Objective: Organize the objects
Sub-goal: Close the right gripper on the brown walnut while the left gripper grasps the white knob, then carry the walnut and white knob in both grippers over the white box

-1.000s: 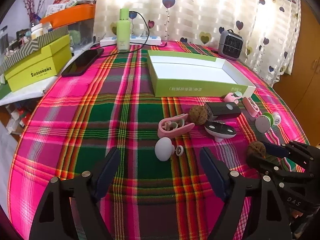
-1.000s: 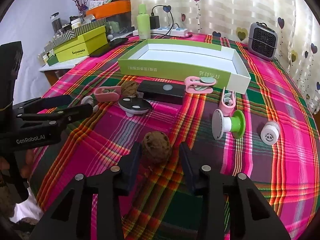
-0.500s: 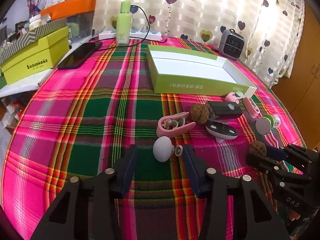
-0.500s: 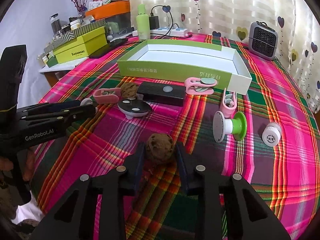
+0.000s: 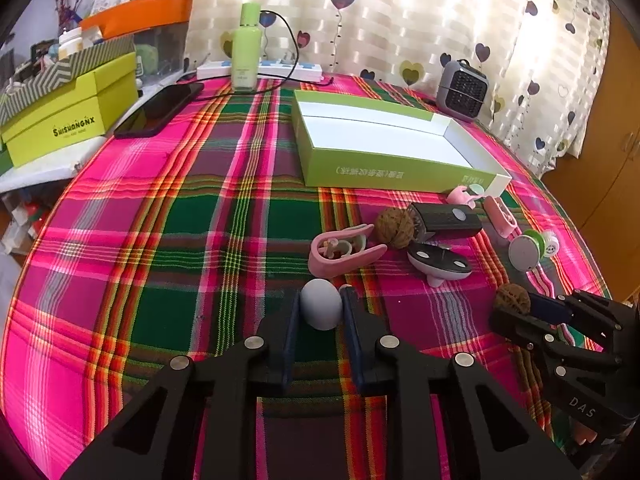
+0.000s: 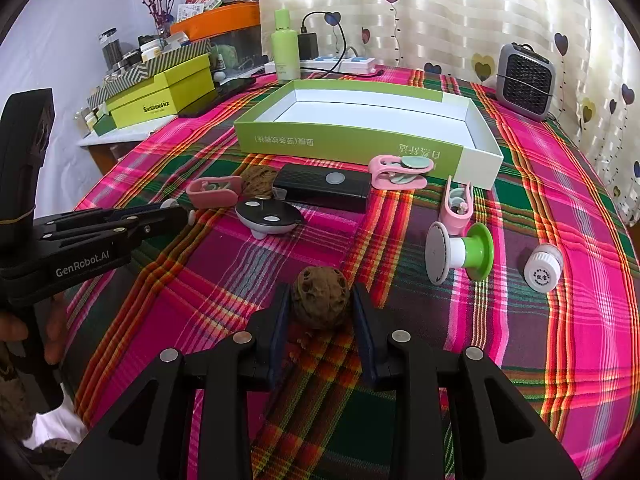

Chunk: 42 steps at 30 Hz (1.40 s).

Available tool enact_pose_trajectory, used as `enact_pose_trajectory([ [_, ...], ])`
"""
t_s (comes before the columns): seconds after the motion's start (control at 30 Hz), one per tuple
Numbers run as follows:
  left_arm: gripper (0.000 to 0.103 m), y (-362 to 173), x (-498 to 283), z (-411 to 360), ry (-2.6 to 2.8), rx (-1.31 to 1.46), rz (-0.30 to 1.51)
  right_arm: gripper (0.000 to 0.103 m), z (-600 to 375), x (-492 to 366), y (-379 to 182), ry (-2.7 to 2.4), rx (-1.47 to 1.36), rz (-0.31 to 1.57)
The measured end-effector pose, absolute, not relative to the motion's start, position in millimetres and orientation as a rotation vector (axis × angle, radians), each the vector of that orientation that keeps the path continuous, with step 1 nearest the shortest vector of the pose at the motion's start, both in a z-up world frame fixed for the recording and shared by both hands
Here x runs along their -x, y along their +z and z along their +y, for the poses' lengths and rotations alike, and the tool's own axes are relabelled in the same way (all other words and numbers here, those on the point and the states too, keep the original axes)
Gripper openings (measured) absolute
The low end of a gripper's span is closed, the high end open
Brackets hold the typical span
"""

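My left gripper [image 5: 320,312] is shut on a white knob [image 5: 321,309] that rests on the plaid cloth. My right gripper [image 6: 320,304] is shut on a brown walnut [image 6: 320,300], also low on the cloth; it shows at the right of the left wrist view [image 5: 513,299]. An open green-and-white box [image 5: 384,172] lies beyond, empty. Before it lie a second walnut [image 5: 395,226], a pink clip [image 5: 344,250], a black case [image 6: 324,186], a grey oval piece [image 6: 266,218], two more pink clips [image 6: 400,166] and a green-and-white spool [image 6: 460,252].
A white cap [image 6: 542,272] lies at the right. A small grey heater [image 6: 524,80] stands at the back right. A green bottle [image 5: 246,48], a power strip [image 5: 280,70], a black phone [image 5: 160,110] and a lime shoebox [image 5: 72,116] stand at the back left.
Both grippers closed from open: the left moved forward and shut on the white knob, the right shut on the walnut.
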<state>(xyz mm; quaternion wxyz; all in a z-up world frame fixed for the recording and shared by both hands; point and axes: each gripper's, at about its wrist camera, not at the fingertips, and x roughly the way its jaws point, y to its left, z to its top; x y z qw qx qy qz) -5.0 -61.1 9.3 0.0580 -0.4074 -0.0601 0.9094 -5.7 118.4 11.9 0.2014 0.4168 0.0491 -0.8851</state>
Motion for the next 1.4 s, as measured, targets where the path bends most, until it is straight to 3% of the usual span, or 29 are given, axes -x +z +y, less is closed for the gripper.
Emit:
enact_pose_trajectory([
  [1.4, 0.02, 54.9, 7.6, -40.9, 2.813, 1.07, -0.14, 0.031, 130.4, 13.3, 49.2, -2.56, -1.029, 0.104],
])
